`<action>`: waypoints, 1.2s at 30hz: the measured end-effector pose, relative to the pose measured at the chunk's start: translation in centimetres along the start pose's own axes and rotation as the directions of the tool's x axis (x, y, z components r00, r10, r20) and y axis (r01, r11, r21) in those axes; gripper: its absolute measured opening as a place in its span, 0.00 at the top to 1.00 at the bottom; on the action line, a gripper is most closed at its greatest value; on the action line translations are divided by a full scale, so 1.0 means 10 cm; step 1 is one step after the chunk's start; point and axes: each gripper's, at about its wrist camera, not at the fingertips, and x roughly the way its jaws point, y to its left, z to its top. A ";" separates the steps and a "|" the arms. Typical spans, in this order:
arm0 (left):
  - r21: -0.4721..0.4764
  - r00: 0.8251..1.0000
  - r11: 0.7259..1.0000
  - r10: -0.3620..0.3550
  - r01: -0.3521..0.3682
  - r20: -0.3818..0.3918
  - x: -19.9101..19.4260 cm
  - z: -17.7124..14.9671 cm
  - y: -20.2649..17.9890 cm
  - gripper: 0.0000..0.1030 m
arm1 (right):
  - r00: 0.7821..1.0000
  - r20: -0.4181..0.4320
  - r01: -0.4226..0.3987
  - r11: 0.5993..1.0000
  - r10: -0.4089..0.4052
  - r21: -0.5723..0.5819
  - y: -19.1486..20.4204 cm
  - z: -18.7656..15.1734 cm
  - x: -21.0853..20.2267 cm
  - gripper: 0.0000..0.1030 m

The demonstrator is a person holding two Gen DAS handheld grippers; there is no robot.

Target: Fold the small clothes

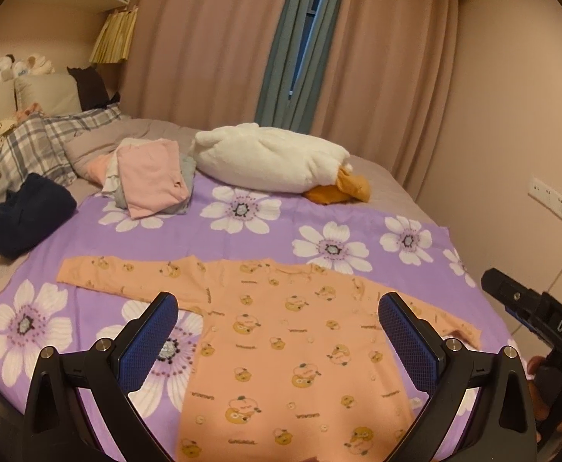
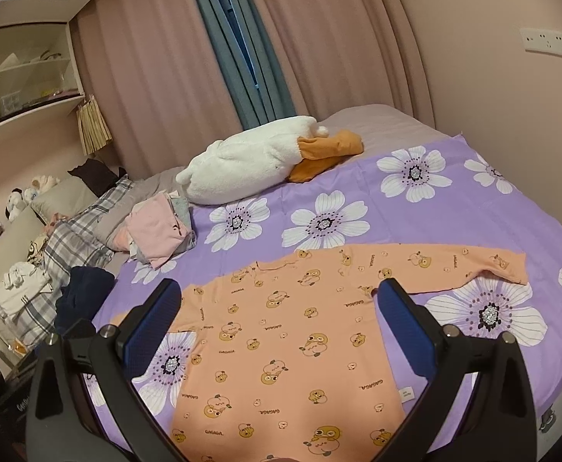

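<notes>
The orange shirt [image 1: 292,350] lay flat, sleeves spread, ready for folding — left gripper [image 1: 278,340] and right gripper [image 2: 279,329] hovered above it, fingers open, holding nothing.

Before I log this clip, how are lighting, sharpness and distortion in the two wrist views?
Left wrist: dim warm light, strong fisheye curving, black vignette corners; orange shirt slightly soft toward its lower edge. Right wrist: same warm cast and curving; shirt print reads sharper, room edges smeared. No glare in either view.

Both wrist views above shared shirt [image 1: 292,350]
</notes>
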 end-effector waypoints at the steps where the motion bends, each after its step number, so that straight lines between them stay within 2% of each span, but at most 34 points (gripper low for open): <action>1: -0.001 1.000 1.000 0.000 0.000 0.000 0.00 0.00 0.00 0.00 | 1.000 -0.002 0.003 1.000 -0.003 -0.006 0.01 0.00 0.00 0.01; 11: 0.021 1.000 1.000 -0.015 0.015 0.000 0.02 -0.02 -0.02 0.00 | 1.000 -0.005 0.011 1.000 -0.011 0.026 -0.05 0.00 0.02 0.01; 16: 0.020 1.000 0.999 -0.025 0.025 0.004 0.03 -0.04 -0.03 0.00 | 1.000 -0.022 -0.012 0.999 0.013 0.039 -0.04 0.00 0.02 0.01; 23: 0.022 1.000 0.999 -0.028 0.027 0.009 0.02 -0.06 -0.05 0.00 | 1.000 -0.004 0.015 1.000 -0.015 0.024 -0.02 -0.01 0.00 0.01; 36: 0.023 1.000 1.000 -0.004 0.004 0.013 0.01 -0.03 -0.06 0.00 | 1.000 -0.006 0.023 1.000 -0.022 0.021 -0.03 -0.02 0.00 0.01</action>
